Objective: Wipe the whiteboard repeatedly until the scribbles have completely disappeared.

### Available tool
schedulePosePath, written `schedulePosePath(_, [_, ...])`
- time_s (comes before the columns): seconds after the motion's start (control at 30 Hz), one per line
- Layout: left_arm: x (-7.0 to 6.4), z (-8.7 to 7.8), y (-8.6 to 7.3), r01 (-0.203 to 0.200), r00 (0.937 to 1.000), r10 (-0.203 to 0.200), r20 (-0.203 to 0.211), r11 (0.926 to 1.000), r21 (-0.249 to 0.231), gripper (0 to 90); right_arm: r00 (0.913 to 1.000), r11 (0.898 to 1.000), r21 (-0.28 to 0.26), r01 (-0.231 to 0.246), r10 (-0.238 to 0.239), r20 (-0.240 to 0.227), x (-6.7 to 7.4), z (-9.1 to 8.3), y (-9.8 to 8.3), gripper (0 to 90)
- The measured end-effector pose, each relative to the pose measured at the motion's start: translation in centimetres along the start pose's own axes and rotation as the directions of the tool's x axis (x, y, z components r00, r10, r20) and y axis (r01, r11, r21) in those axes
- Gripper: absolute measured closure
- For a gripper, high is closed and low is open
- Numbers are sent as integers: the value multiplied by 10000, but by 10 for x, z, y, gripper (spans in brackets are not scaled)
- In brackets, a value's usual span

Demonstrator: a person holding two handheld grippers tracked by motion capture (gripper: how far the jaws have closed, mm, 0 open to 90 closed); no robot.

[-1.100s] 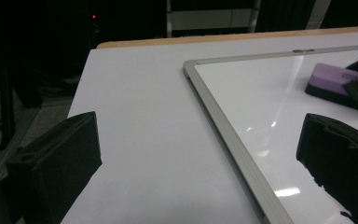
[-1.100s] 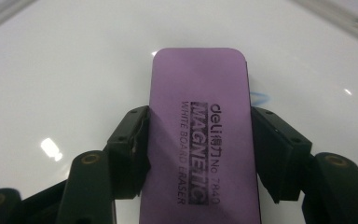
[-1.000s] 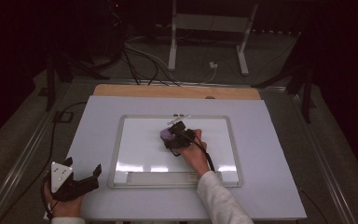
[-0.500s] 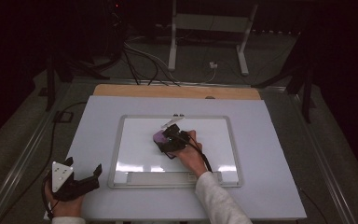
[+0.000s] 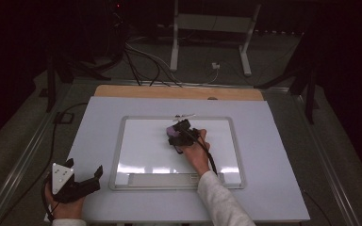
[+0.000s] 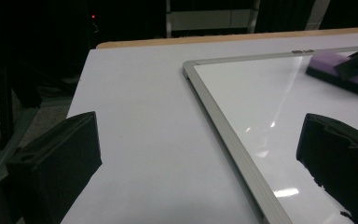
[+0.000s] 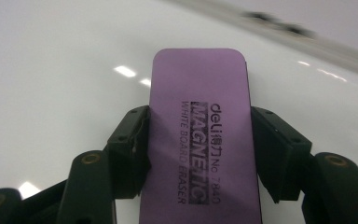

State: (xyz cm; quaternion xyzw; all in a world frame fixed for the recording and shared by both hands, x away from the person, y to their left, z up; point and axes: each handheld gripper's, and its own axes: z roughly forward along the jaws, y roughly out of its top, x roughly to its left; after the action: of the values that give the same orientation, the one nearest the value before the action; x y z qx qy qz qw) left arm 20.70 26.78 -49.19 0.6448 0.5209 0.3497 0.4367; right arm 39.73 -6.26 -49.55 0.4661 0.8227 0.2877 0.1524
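Observation:
A white whiteboard (image 5: 118,155) in a silver frame lies flat in the middle of the pale table. A purple eraser (image 5: 171,129) printed "magnetic white board eraser" rests on its upper middle. My right gripper (image 5: 176,133) is shut on it. In the right gripper view both black pads (image 7: 130,135) press the long sides of the eraser (image 7: 200,93), flat on the board (image 7: 51,70). My left gripper (image 5: 95,178) stands open at the table's near left corner, holding nothing. Its view looks between wide jaws (image 6: 200,135) at the board's frame (image 6: 223,126) and the distant eraser (image 6: 328,70).
A small pale object (image 5: 184,115) lies on the board's far frame edge. A pen tray (image 5: 160,179) runs along the board's near edge. A wooden strip (image 5: 179,92) borders the table's far side. Cables and a white stand (image 5: 209,28) are on the dark floor beyond.
The right gripper and the eraser slid a little to the left across the board, then slightly back and away. The left gripper stayed where it was.

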Motion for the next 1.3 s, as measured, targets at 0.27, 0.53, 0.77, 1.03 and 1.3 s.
schedulePosePath(0.27, [1,-1,0,29,10000,-29,0,10000,-16,5,9751,9869,49,1614,-1587,-1547,34,1,2,414])
schedulePosePath(0.53, [2,-1,-1,52,10000,-52,-12,10000,-8,5,9952,9970,192,-745,731,650,-19,-2,0,414])
schedulePosePath(0.77, [1,-1,0,-15,10000,15,-27,10000,19,5,9939,9964,120,-844,833,720,-36,-16,-17,413])
schedulePosePath(1.03, [0,1,-1,-36,10000,36,-23,10000,89,5,9982,9985,312,-447,434,403,-36,-35,-38,412])
schedulePosePath(1.3, [1,0,-1,-18,10000,18,-41,10000,57,5,9994,9992,314,-256,249,230,-38,-40,-45,411])
